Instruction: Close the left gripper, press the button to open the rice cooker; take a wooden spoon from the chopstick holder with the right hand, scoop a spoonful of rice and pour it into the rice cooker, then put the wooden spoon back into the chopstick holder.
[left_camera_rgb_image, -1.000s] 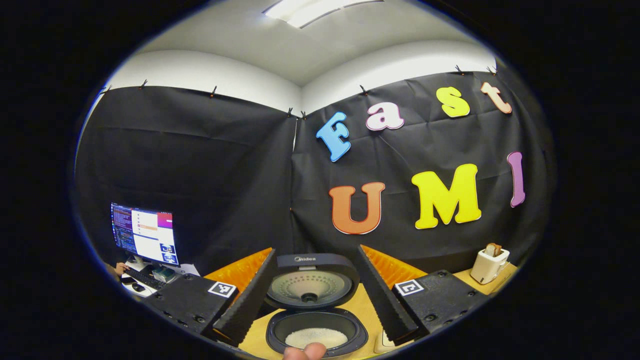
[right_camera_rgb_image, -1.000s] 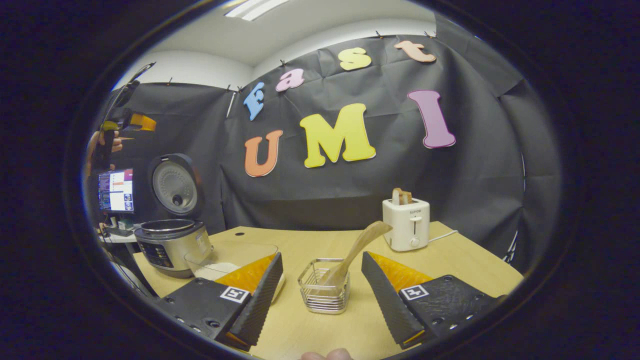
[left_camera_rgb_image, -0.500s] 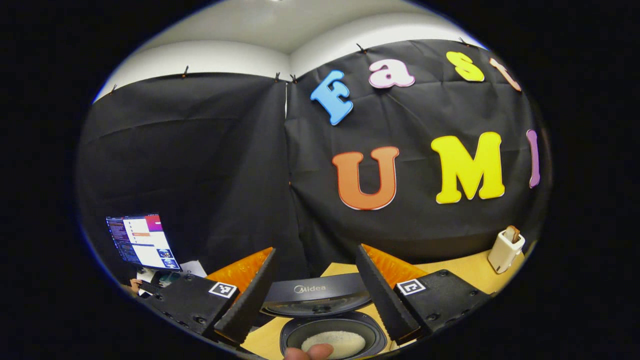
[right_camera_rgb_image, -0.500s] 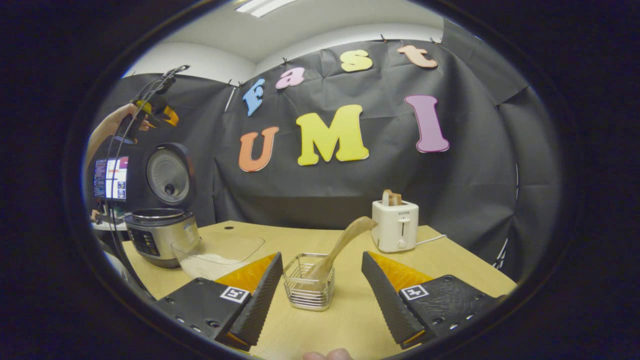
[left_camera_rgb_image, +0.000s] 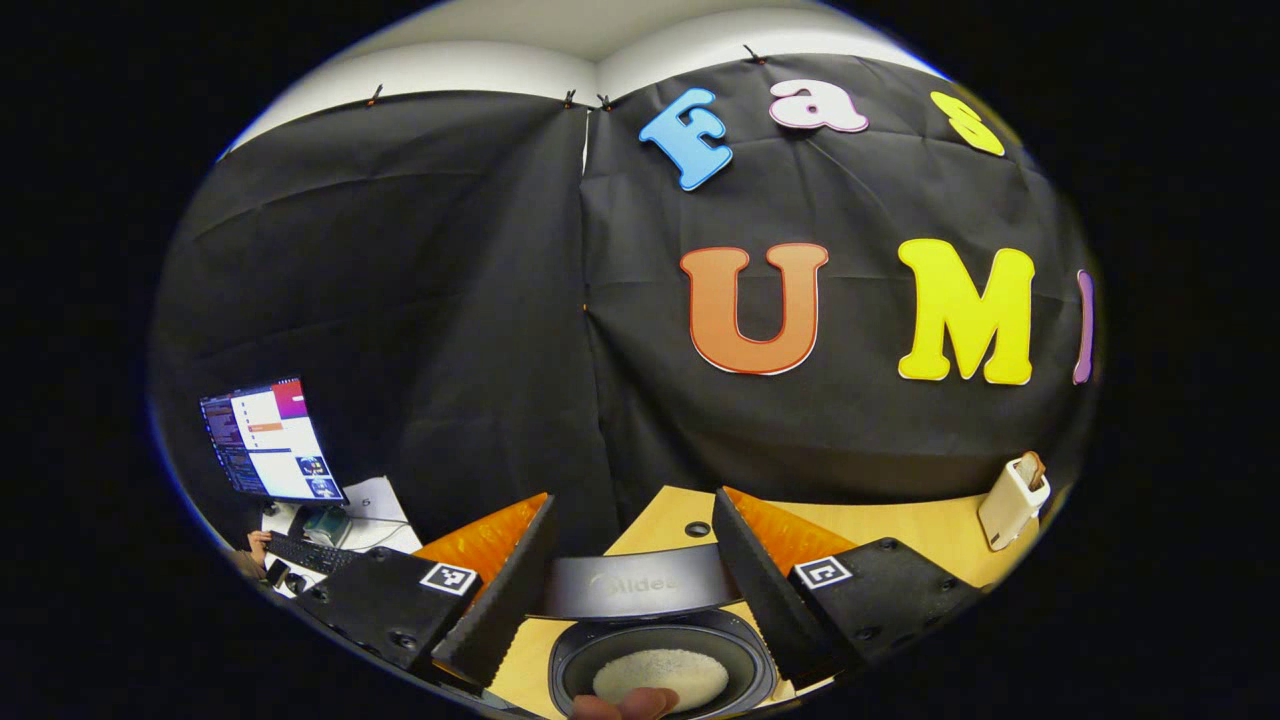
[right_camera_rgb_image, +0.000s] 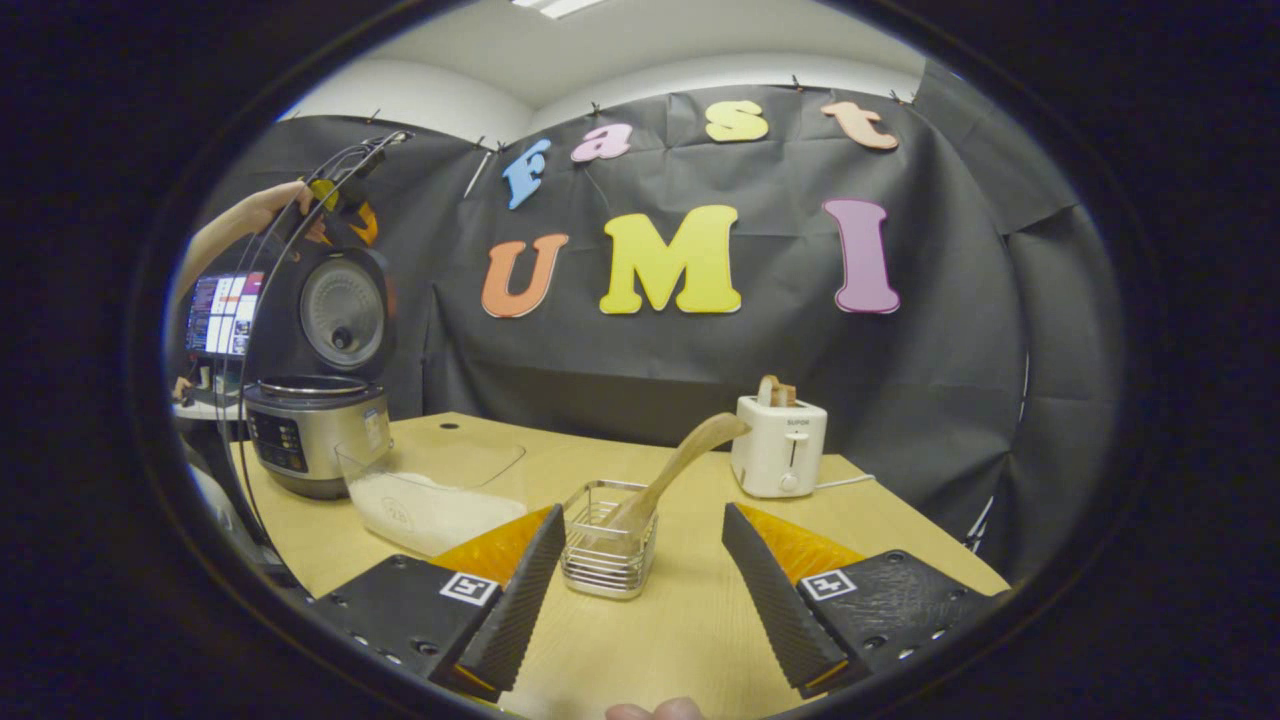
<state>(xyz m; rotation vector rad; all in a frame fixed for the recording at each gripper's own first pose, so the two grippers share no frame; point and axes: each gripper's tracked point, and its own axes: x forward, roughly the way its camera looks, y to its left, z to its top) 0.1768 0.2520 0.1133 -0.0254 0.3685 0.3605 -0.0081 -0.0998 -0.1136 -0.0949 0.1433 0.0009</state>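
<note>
The rice cooker (right_camera_rgb_image: 315, 432) stands at the table's left end with its lid (right_camera_rgb_image: 342, 312) raised upright. Its pot (left_camera_rgb_image: 660, 678) holds white rice. My left gripper (left_camera_rgb_image: 633, 497) is open, high above the cooker, looking down past the lid's top edge (left_camera_rgb_image: 632, 590). From the right gripper view, that left gripper (right_camera_rgb_image: 345, 205) hangs above the lid in a person's hand. A wooden spoon (right_camera_rgb_image: 682, 462) leans in the wire chopstick holder (right_camera_rgb_image: 608, 548). My right gripper (right_camera_rgb_image: 644, 508) is open, just short of the holder, holding nothing.
A clear container of rice (right_camera_rgb_image: 430, 500) sits between the cooker and the holder. A white toaster (right_camera_rgb_image: 780, 447) with bread stands at the back right of the wooden table (right_camera_rgb_image: 660, 640). A lit monitor (left_camera_rgb_image: 265, 440) stands on a desk beyond the left end.
The left gripper has moved over the cooker's raised lid, which now looks edge-on from above. The right gripper has shifted slightly, and the holder sits a little farther left. The spoon stays in the holder.
</note>
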